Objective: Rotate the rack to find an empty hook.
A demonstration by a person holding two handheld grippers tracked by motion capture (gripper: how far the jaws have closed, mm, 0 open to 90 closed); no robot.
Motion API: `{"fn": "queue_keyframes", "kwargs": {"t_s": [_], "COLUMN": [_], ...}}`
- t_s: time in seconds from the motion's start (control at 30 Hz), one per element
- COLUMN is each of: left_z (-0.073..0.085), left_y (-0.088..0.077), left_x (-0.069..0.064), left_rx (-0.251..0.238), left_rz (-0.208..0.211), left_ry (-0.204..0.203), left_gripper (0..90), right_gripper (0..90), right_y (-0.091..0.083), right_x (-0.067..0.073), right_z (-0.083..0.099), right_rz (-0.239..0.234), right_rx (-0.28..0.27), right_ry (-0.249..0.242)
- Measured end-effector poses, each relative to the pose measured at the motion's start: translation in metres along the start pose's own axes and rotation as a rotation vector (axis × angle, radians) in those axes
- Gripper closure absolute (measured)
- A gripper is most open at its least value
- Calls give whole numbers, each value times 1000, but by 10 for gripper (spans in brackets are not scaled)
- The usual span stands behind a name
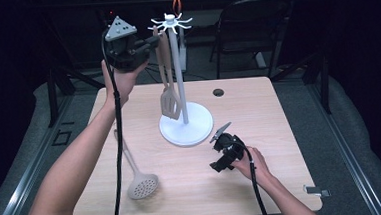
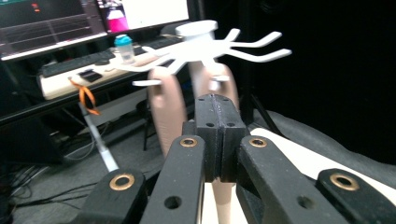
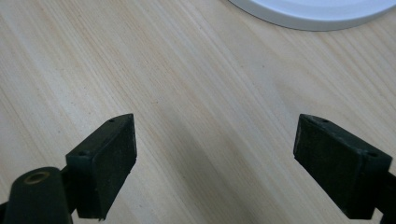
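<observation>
Two grippers: left fingers (image 2: pixel 218 140) closed beside the hanging spatula (image 1: pixel 169 96), right fingers (image 3: pixel 116 163) open over bare table (image 1: pixel 280 132)

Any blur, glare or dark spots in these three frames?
High view: table evenly lit, surroundings nearly black, image soft. Left gripper view: jaws sharp, white rack and beige handles slightly soft, monitor blown out. Right gripper view: wood grain crisp, no glare.

The table (image 1: pixel 263 183) is showing pale wood grain with a matt finish. The white stand (image 1: pixel 186 124) is looking like smooth plastic (slightly glossy at its base), and the beige spatula (image 1: pixel 168 89) and skimmer (image 1: pixel 142 184) are appearing matt, rubbery.
</observation>
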State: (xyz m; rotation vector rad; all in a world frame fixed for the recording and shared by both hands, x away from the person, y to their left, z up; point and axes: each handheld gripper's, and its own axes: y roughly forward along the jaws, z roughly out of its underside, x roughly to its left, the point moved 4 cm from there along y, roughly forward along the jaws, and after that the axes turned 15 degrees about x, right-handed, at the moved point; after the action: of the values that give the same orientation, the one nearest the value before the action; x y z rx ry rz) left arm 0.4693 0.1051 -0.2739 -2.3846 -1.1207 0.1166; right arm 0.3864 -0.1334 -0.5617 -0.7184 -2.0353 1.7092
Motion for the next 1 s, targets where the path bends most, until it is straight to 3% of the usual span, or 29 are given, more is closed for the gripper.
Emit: {"fn": "queue_keyframes", "kwargs": {"t_s": [0.23,0.37,0.4,0.53,0.6,0.7,1.0], "left_z": [-11,-13,-13,-12,-11,-11,-11], "left_y": [0,1,1,4,5,5,4], "left_x": [-7,-5,-4,-1,1,3,11], "left_rx": [-13,-12,-10,-3,-4,-2,2], "left_rz": [-5,-10,-13,-20,-20,-22,-35], "left_ry": [22,15,14,3,-4,-8,-20], "left_gripper": [899,899,900,899,900,900,900], "right_gripper": [129,129,129,129,129,129,129], "right_y": [1,0,2,2,0,2,2], "right_x": [2,0,1,1,0,1,1], "right_z": [0,0,0,0,1,0,0], "right_rz": [-2,2,-6,-6,-1,-9,-8], "right_rx": [-8,3,-22,-25,0,-29,-22], "right_ry": [11,-3,16,14,-6,14,20]}}
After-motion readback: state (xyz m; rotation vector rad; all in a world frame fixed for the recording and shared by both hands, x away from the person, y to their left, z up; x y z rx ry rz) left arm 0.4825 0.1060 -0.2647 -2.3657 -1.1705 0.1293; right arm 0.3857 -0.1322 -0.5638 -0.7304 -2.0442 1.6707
